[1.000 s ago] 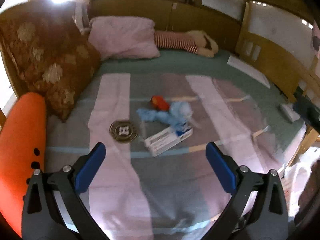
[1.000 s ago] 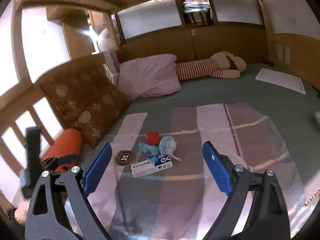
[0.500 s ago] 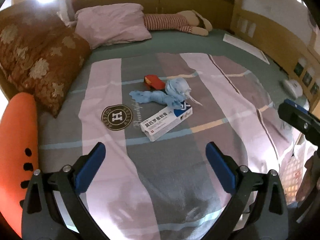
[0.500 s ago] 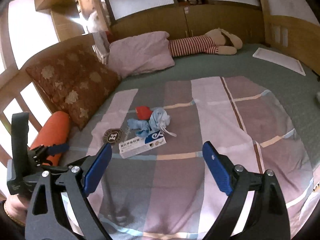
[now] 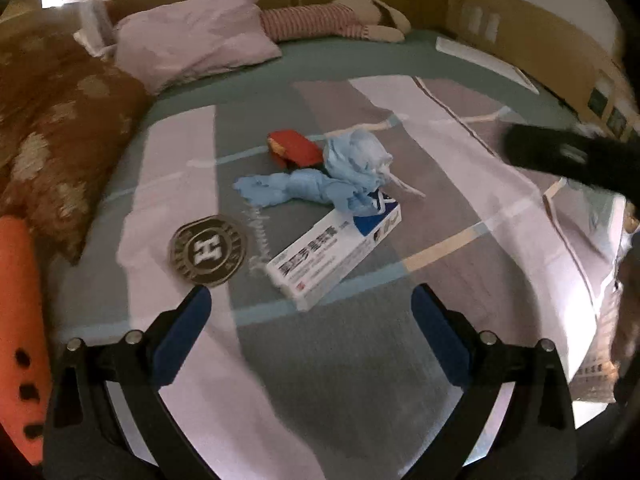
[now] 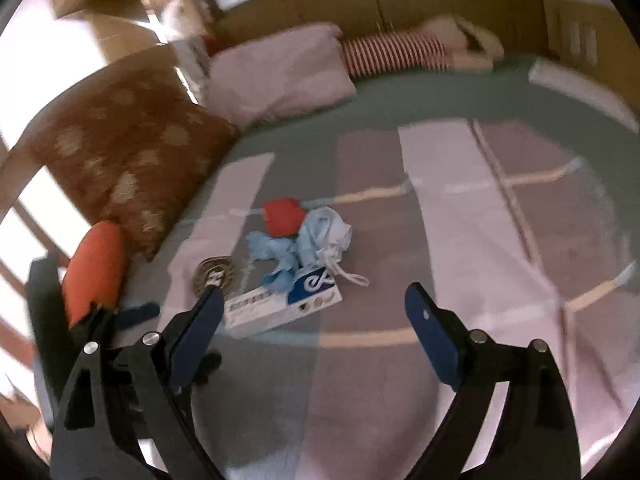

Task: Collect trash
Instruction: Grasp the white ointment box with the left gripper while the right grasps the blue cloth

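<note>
A small pile of trash lies on the striped bed cover: a white and blue medicine box (image 5: 334,254) (image 6: 284,306), a crumpled blue glove and face mask (image 5: 320,184) (image 6: 304,244), and a red wrapper (image 5: 294,148) (image 6: 282,216). My left gripper (image 5: 306,332) is open and empty, just short of the box. My right gripper (image 6: 312,330) is open and empty, above the bed near the box. The right gripper's dark body shows at the right edge of the left wrist view (image 5: 568,156).
A round "H" emblem (image 5: 208,250) is printed on the cover beside the box. A brown patterned cushion (image 5: 52,128), an orange bolster (image 5: 18,320), a pink pillow (image 5: 192,52) and a striped plush toy (image 5: 332,20) lie along the bed's left and far sides. Wooden walls surround the bed.
Both grippers have moved forward and down toward the trash pile, which looks larger now. Both stay open.
</note>
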The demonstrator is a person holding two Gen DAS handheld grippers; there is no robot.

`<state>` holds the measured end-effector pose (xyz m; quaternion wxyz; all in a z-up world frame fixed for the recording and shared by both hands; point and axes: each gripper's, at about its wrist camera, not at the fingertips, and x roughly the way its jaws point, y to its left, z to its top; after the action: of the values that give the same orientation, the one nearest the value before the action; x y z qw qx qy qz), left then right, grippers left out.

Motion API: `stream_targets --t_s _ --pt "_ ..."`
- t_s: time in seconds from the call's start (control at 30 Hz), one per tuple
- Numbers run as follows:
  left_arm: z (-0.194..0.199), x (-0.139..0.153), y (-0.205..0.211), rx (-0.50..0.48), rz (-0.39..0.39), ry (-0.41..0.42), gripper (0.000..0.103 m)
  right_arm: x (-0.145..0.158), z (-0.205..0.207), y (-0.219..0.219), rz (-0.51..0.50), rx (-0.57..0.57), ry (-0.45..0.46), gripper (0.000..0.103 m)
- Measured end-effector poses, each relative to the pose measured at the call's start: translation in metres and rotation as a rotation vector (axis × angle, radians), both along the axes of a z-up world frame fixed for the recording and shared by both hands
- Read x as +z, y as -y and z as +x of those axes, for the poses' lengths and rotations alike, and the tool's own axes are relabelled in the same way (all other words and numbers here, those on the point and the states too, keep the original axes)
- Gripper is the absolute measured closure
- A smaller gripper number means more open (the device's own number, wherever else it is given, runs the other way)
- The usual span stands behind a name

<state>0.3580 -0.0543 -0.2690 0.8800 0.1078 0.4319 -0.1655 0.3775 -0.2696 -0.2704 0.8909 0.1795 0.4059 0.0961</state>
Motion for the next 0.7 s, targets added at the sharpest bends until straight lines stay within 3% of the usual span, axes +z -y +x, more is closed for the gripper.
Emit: stream_targets --t_s 0.1,0.3,0.4,0.47,0.53,0.57,0.6,0.63,0.7 --pt "0.015 -0.013 0.009 -0.029 0.033 0.012 0.003 -0.029 0.040 -0.001 0.053 -0.013 -0.070 0.013" --pt "0.045 -0.033 0.012 -0.043 0.034 -0.028 0.003 -0.051 0.089 -0.019 0.015 0.002 -0.103 0.014" --pt "0.054 -0.043 0.013 -0.049 0.021 -0.066 0.003 -0.062 0.104 -0.026 0.003 0.018 -0.131 0.019" --pt "0.055 -0.049 0.016 -0.068 0.019 -0.084 0.003 -0.071 0.112 -0.030 -0.014 0.038 -0.159 0.028" --pt "0.054 -0.054 0.020 -0.094 0.021 -0.099 0.005 -0.075 0.112 -0.031 -0.030 0.055 -0.170 0.058" --pt "0.053 -0.056 0.024 -0.116 0.019 -0.114 0.016 -0.073 0.109 -0.029 -0.028 0.049 -0.162 0.063" --pt "0.052 -0.058 0.026 -0.130 0.019 -0.127 0.041 -0.071 0.108 -0.026 -0.028 0.043 -0.153 0.070" --pt "0.052 -0.060 0.028 -0.136 0.023 -0.141 0.041 -0.066 0.104 -0.023 -0.027 0.037 -0.139 0.078" --pt "0.050 -0.057 0.026 -0.138 -0.014 -0.151 0.049 -0.054 0.093 -0.013 -0.014 0.031 -0.110 0.084"
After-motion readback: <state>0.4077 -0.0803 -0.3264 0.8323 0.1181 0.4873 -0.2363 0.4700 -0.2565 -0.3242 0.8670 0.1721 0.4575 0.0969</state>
